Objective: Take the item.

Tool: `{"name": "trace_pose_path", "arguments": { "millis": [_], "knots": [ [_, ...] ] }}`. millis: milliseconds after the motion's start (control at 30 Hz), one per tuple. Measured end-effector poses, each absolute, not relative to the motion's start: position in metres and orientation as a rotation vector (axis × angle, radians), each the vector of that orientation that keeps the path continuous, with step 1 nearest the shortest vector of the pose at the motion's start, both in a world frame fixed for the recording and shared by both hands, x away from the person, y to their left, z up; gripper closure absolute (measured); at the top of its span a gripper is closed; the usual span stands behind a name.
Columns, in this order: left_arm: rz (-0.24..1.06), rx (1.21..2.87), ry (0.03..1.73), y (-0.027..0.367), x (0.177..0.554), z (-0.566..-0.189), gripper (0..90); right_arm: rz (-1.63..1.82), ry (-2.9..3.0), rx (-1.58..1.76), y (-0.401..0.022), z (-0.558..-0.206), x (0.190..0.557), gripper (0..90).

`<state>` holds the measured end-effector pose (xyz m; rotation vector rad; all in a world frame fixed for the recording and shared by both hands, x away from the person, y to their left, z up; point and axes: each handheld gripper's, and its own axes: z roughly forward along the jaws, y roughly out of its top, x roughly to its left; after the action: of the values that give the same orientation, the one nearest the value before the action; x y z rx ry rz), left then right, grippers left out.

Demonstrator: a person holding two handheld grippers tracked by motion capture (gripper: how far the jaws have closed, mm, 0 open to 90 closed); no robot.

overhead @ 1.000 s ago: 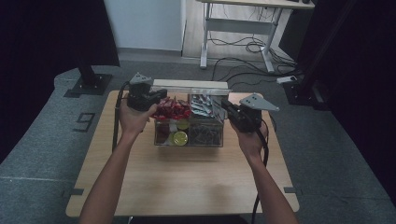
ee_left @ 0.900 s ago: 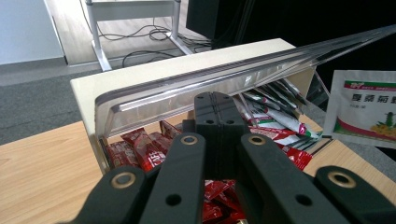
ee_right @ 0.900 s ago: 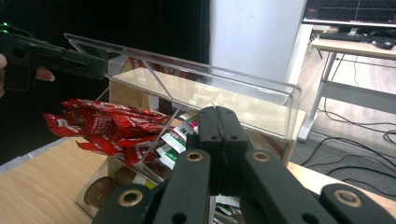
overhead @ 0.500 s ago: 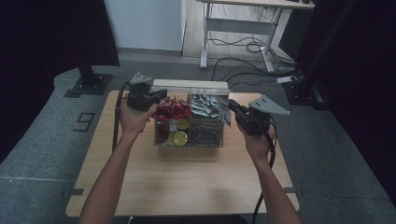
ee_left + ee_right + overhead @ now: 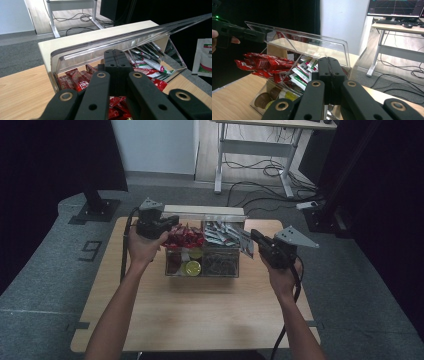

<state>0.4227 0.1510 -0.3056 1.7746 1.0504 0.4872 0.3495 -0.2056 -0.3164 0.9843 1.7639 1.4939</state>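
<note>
Organizer point(image 5: 202, 270), clear plastic, stands on the desk point(image 5: 200, 315) near its far edge, about midway between the left and right edges. Hinged lid point(image 5: 120, 41) tilted up and open. Back compartments: red packets point(image 5: 182, 238) on the left side, white-and-green sachets point(image 5: 220, 234) on the right. Front compartments lower down: round capsules point(image 5: 192, 268), one yellow-green, and a dark heap to their right, too dim to name.

Left gripper point(image 5: 170, 223) at the organizer's far-left corner, jaws clenched; its tips lie at the left end of the raised lid, above the red packets. In the right gripper view the left gripper point(image 5: 262, 35) meets the lid's corner, but whether it pinches the lid or only touches it I cannot tell. In the left gripper view the left gripper point(image 5: 115, 53) has pads pressed flat together, the lid edge just beyond.

Right gripper point(image 5: 254, 236) just off the organizer's right side, over the desk's right part. One white sachet point(image 5: 246, 245) hangs at its tips, apart from the pile. In the right gripper view the right gripper point(image 5: 329, 62) has its jaws clenched, pads tight together; the same sachet point(image 5: 203, 57) shows in the left gripper view at the far right.
</note>
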Motion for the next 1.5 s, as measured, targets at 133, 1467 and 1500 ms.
{"name": "trace_pose_path", "arguments": {
  "millis": [133, 1467, 1500],
  "knots": [
    [0.488, 1.775, 1.052, 0.151, 0.423, -0.306, 90.0, 1.496, 1.758, 0.994, -0.212, -0.319, 0.347, 89.6],
    [0.490, 1.780, 1.056, 0.148, 0.422, -0.306, 90.0, 1.472, 1.756, 1.131, -0.253, -0.377, 0.338, 89.6],
    [0.490, 1.780, 1.056, 0.148, 0.422, -0.306, 90.0, 1.471, 1.757, 1.134, -0.254, -0.379, 0.338, 89.6]
  ]
}}
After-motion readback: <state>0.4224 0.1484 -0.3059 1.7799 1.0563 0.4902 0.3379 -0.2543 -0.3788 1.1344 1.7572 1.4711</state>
